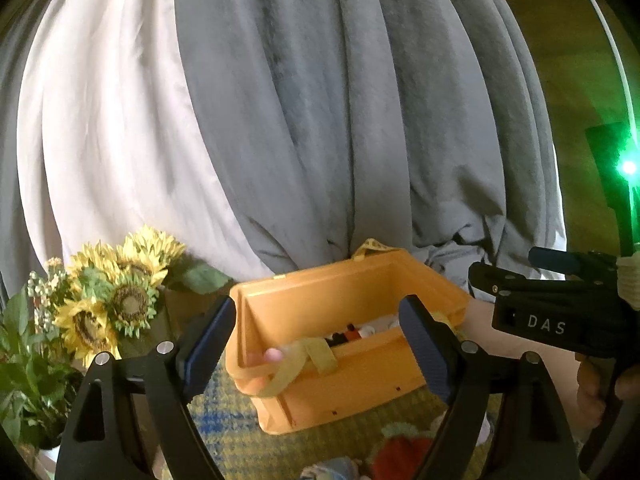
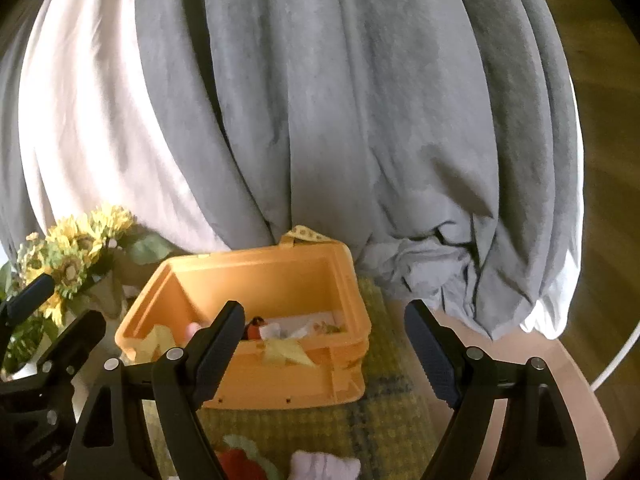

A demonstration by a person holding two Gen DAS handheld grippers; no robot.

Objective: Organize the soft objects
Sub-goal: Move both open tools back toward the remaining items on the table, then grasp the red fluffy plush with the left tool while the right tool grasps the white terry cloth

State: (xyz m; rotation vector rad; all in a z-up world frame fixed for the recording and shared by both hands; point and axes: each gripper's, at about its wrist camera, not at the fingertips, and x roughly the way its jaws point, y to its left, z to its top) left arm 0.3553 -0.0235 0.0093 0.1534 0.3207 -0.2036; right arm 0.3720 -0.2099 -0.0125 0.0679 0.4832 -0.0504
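An orange plastic bin [image 1: 344, 388] [image 2: 280, 384] stands on a checked mat, with small soft toys and a pale yellow strap [image 1: 298, 362] [image 2: 286, 350] inside it. My left gripper [image 1: 318, 306] is open in front of the bin, with nothing between its fingers. My right gripper [image 2: 326, 308] is open too and empty, a little back from the bin's front wall. Near the bottom edge, a red and green plush [image 1: 400, 454] [image 2: 236, 460] and a pale lavender soft item [image 2: 324, 466] lie on the mat below the grippers.
Grey curtains [image 1: 340, 120] and a white curtain [image 1: 100, 128] hang close behind the bin. Artificial sunflowers [image 1: 116, 296] [image 2: 72, 256] stand to its left. The checked mat [image 2: 384, 412] covers the floor; bare floor [image 2: 568, 392] lies to the right. A green light [image 1: 628, 168] glows at far right.
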